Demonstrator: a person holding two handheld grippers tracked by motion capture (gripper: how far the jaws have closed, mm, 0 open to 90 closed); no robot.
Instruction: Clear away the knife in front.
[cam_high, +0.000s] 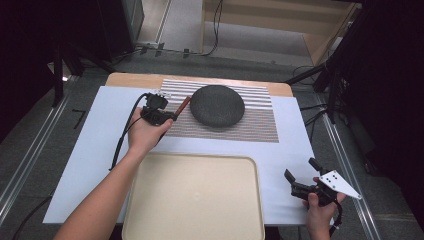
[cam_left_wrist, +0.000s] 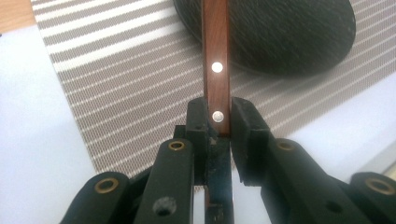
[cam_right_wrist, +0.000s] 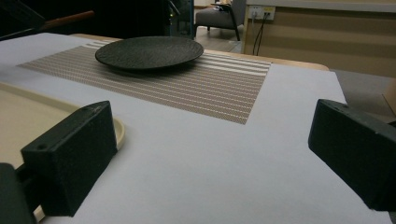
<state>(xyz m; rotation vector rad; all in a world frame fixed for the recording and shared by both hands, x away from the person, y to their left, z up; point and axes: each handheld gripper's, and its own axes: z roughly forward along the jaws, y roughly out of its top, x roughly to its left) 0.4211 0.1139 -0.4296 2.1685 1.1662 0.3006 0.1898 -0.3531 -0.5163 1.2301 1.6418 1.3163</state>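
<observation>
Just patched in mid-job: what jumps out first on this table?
The left claw is clamped on a wooden handle with silver rivets, held over the striped placemat beside the black plate. The right claw waits open at the table's near right, next to an empty beige tray.

In the left gripper view the wooden handle (cam_left_wrist: 215, 70) I grip runs off the top edge of the frame, so I cannot tell what kind of utensil it is, and its lower end is buried between my black jaws at bottom centre. The dark plate (cam_left_wrist: 289, 32) at the upper right is cut by the top edge there. In the high view the tan tray (cam_high: 192, 200) is cropped by the bottom edge, and my left hand (cam_high: 145, 134) covers most of its gripper.
</observation>
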